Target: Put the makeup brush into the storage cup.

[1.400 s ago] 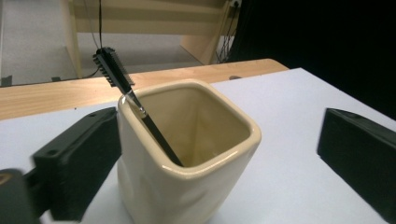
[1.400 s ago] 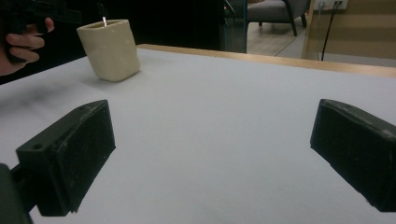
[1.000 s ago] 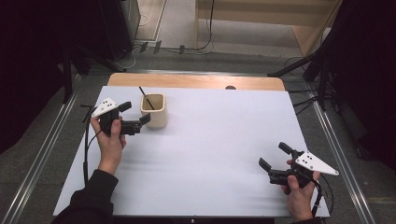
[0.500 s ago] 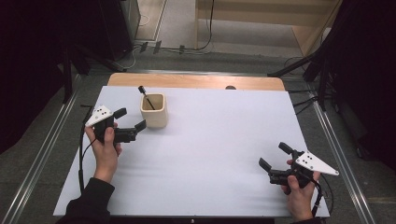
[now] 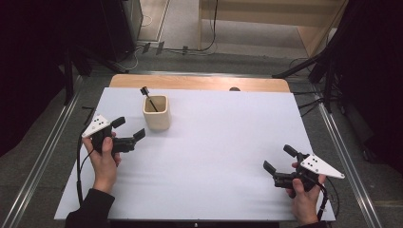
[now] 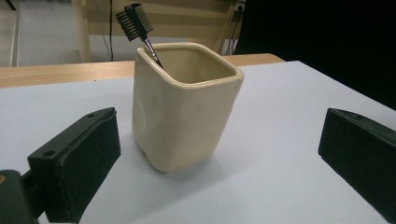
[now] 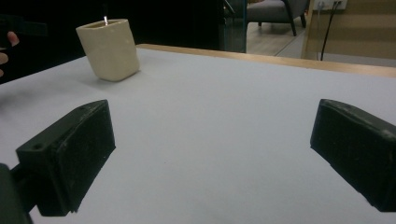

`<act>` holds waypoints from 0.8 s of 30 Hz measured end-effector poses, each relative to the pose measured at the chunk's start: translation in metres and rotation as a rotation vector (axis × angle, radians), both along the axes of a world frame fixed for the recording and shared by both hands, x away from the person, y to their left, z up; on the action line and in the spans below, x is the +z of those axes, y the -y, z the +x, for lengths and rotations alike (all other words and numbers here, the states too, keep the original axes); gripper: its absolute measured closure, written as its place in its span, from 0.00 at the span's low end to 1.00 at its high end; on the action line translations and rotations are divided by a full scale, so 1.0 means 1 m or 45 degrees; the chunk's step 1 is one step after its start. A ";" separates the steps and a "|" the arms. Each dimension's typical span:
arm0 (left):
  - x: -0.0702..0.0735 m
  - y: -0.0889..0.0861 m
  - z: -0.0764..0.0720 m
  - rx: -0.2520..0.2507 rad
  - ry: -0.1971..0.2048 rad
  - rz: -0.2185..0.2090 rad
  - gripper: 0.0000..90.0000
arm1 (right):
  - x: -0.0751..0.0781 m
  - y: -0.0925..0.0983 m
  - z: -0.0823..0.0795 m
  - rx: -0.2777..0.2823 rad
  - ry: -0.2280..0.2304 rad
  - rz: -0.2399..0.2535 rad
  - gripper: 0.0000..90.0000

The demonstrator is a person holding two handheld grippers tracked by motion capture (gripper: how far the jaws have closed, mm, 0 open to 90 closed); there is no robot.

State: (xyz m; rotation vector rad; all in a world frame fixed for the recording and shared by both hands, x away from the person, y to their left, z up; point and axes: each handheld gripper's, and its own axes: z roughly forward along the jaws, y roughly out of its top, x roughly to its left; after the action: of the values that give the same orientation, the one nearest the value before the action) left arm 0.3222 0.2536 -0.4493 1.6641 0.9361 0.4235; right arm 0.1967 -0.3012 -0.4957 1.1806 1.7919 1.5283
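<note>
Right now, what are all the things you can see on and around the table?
Cup: one, cream, far left part of the white table top, standing upright.
Small comb brush: one, black, leaning inside the cup with its head sticking out.
Table top: one, white, with a wooden strip along its far edge.
Left hand-held gripper: one, black, jaws open, pointing at the cup, apart from it.
Right hand-held gripper: one, black, jaws open, near right corner.
</note>
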 end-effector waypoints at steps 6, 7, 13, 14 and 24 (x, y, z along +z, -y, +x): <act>-0.001 -0.003 -0.010 -0.006 0.012 0.006 0.00 | 0.000 0.000 0.000 -0.001 0.000 -0.003 0.00; -0.001 -0.003 -0.010 -0.006 0.012 0.006 0.00 | 0.000 0.000 0.000 -0.001 0.000 -0.003 0.00; -0.006 -0.006 -0.019 -0.011 0.010 0.016 0.00 | 0.000 0.000 0.000 -0.002 -0.003 -0.003 0.00; -0.007 -0.006 -0.020 -0.009 0.013 0.013 0.00 | 0.000 0.000 0.000 -0.002 -0.003 -0.002 0.00; -0.016 -0.013 -0.037 -0.030 0.043 0.034 0.00 | 0.000 -0.001 0.000 -0.003 -0.004 -0.006 0.00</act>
State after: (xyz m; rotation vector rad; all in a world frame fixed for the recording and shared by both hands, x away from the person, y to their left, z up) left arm 0.2850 0.2668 -0.4650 1.6858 0.8889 0.4487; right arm 0.1965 -0.3007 -0.4960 1.1830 1.7945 1.5211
